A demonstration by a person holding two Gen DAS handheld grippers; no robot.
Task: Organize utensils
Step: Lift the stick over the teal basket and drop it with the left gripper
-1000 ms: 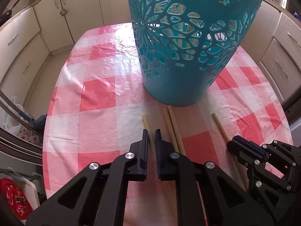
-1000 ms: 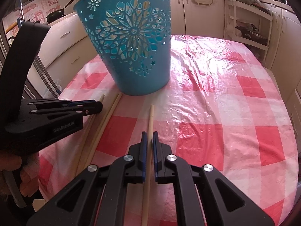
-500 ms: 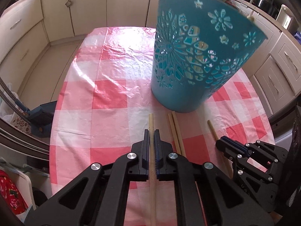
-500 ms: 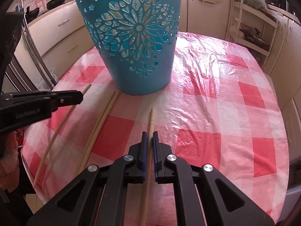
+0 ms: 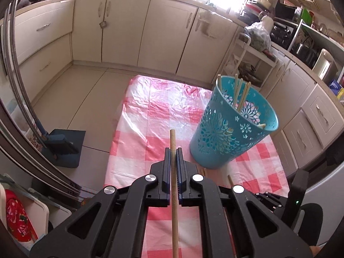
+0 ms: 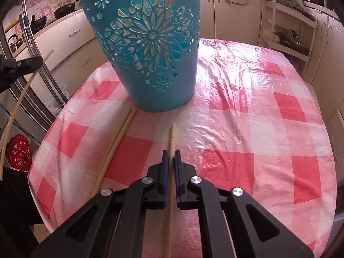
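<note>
1. The left gripper (image 5: pixel 173 150) is clenched on a wooden chopstick (image 5: pixel 173 185), held in the air above the worktop (image 5: pixel 137 137).
2. The right gripper (image 6: pixel 169 153) is clamped on a second chopstick (image 6: pixel 172 142), whose tip lies on the checked cloth.
3. A pair of chopsticks (image 6: pixel 116 146) lies on the cloth to the left of it, its far end just beside the basket.
4. Farther off stands the turquoise cut-out basket (image 5: pixel 234 129), upright, with several chopsticks (image 5: pixel 239 92) leaning inside.

There was one teal basket (image 6: pixel 150 49). About four chopsticks (image 5: pixel 240 92) stood inside it, two lay together (image 6: pixel 116 144) on the cloth, and each gripper pinched one.
</note>
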